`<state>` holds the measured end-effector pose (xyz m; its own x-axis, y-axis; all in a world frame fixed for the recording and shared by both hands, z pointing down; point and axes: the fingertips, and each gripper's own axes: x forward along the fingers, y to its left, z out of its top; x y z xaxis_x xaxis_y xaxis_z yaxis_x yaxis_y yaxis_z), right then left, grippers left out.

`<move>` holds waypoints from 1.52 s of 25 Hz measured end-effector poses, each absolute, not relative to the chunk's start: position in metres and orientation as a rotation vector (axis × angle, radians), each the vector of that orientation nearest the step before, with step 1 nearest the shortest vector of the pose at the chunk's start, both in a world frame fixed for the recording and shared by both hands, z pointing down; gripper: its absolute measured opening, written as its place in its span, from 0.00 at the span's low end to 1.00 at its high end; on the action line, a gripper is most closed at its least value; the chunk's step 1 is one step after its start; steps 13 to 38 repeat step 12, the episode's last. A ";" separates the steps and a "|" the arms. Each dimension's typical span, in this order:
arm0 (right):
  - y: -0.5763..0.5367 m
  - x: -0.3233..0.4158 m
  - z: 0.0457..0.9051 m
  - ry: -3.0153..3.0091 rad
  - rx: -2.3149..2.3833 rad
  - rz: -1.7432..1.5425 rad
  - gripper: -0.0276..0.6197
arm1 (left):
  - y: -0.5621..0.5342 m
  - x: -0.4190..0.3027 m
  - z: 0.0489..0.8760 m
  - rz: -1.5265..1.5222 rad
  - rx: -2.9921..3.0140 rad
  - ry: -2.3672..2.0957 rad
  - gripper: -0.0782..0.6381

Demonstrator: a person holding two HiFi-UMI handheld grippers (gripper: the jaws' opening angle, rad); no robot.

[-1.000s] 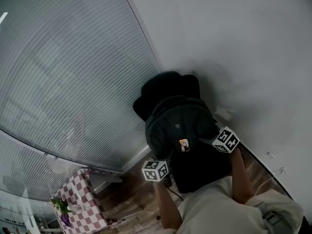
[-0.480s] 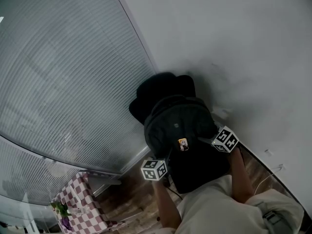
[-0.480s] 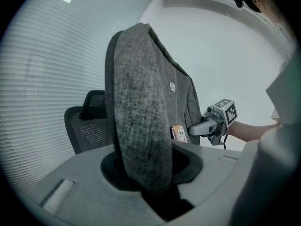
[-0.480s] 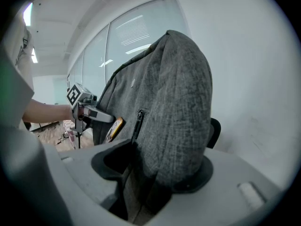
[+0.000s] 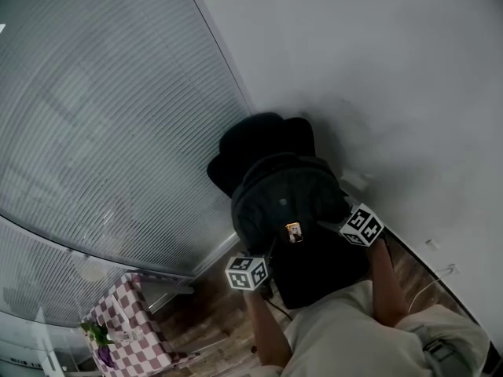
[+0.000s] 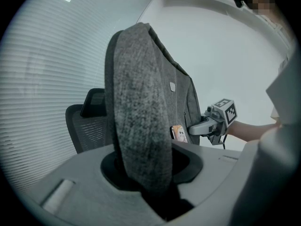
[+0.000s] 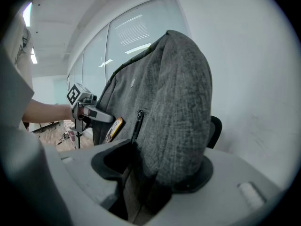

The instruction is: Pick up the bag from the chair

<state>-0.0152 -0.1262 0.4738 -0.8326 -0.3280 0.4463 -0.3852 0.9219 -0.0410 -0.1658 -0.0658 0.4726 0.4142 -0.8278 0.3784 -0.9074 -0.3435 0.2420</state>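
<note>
White wall [image 5: 377, 69] meets window blinds [image 5: 102, 132] at a corner, with the black chair [image 5: 255, 136] set there. Grey bag [image 5: 287, 203] stands upright at the chair's 5 o'clock, overlapping it. Left gripper [image 7: 106, 117] is at the bag's 7 o'clock, jaws clamped narrowly on its side fabric. Right gripper [image 6: 194, 127] is at 4 o'clock, jaws pinching the opposite side. Contact between bag and seat is hidden.

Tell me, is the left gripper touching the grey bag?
Touching. In the left gripper view, the left gripper has its jaws closed on the side of the bag, with the grey fabric pinched between them.
</note>
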 end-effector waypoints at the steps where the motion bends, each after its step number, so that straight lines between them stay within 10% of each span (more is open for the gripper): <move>1: -0.124 -0.016 0.475 -2.637 0.513 0.181 0.45 | -0.064 -0.167 0.474 0.263 2.258 -1.479 0.28; 38: -0.126 -0.027 0.479 -2.630 0.483 0.147 0.45 | -0.062 -0.175 0.481 0.236 2.241 -1.485 0.28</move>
